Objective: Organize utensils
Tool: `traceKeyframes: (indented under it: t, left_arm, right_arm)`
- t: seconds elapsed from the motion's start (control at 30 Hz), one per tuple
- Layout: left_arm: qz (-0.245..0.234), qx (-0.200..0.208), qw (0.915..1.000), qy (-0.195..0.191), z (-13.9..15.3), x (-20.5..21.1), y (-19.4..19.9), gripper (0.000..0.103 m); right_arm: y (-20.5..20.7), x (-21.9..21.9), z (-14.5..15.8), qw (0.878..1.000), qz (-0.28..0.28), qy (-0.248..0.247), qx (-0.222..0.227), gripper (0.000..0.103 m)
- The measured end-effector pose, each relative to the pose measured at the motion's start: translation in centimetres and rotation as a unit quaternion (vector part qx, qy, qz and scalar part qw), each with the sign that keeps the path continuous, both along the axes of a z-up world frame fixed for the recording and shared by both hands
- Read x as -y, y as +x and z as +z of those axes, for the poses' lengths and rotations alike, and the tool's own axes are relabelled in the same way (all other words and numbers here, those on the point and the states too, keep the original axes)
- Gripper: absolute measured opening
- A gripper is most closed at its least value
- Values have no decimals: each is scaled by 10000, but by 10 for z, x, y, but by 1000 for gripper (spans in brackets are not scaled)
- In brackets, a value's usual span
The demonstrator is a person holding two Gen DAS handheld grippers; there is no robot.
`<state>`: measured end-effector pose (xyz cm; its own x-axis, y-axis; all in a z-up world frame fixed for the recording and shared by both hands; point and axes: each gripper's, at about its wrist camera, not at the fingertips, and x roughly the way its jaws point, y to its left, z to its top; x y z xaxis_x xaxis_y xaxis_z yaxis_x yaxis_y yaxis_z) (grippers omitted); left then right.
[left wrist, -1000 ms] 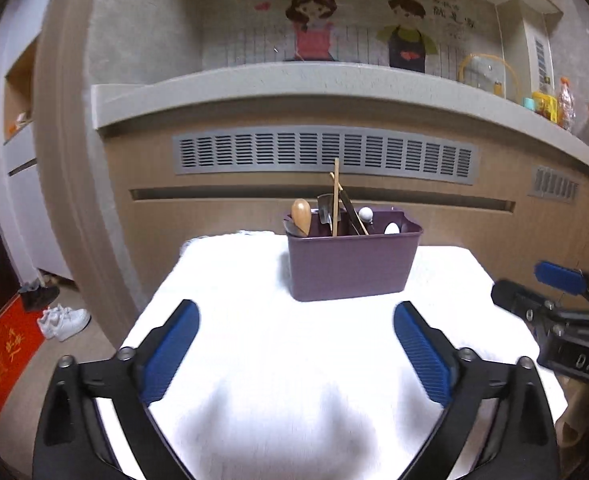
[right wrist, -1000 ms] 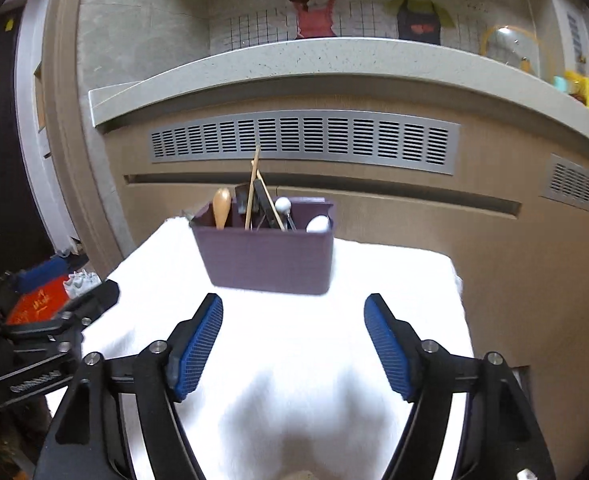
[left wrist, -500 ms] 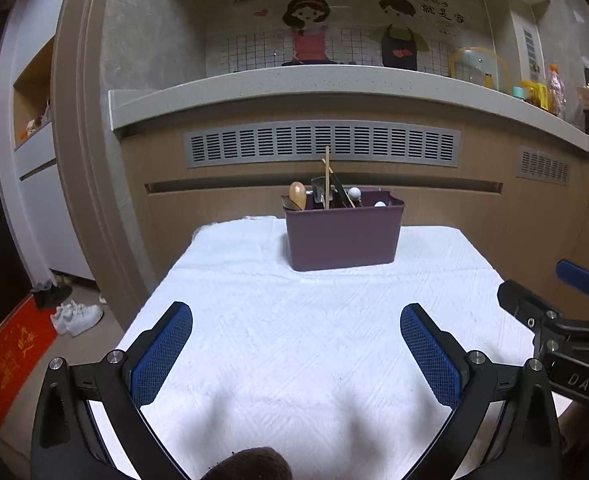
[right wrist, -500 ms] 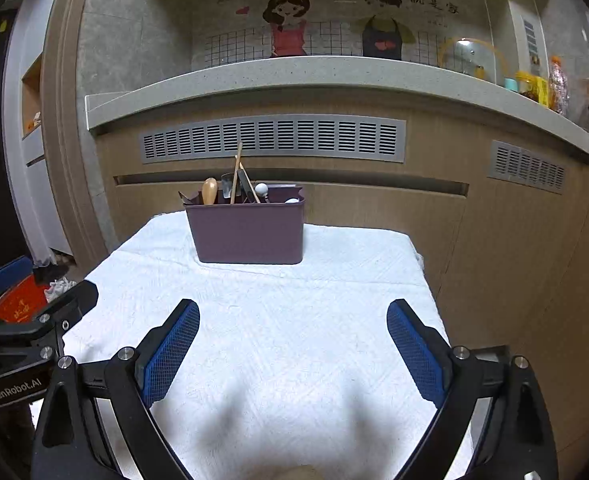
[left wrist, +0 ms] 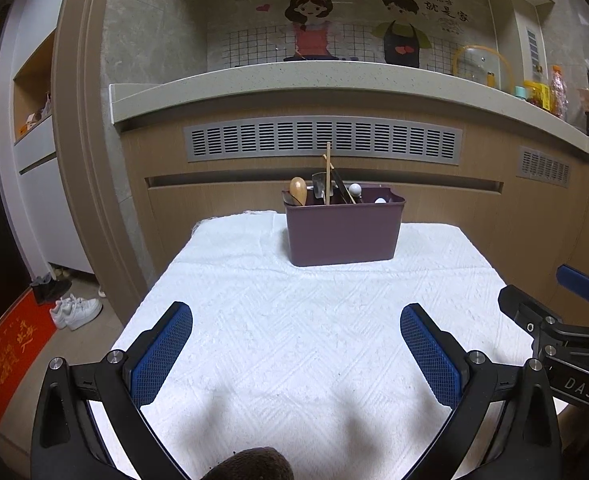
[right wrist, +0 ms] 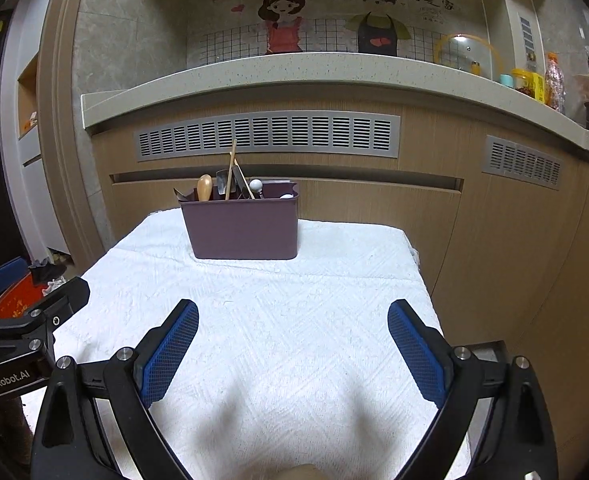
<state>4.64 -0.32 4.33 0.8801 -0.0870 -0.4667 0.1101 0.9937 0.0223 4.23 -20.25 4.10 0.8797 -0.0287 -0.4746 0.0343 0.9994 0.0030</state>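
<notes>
Nearest the cameras, the left gripper (left wrist: 296, 336) and right gripper (right wrist: 293, 332) are held with jaws spread wide over the white cloth (left wrist: 314, 320), nothing between them. Farther back, at the cloth's far edge, the purple caddy (left wrist: 342, 230) is seen upright, the utensils (left wrist: 326, 184) standing inside it.
</notes>
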Motion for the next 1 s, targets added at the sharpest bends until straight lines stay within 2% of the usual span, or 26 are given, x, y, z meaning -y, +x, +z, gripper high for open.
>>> traceKeyframes:
  t: [0.3,0.47,1.0]
  left_arm:
    - [-45,-29,10000,2,0,1,0,103]
    - [-54,-52,10000,8,0,2,0,103]
    - [-62,-93,9999,-6,-1,0,1,103]
  right_arm:
    - [1,1,-2,10000,25,5,-45,94]
    - [0,1,-2,10000,13,0,-25,98]
    - [0,1,-2,10000,16,-9,-22,98]
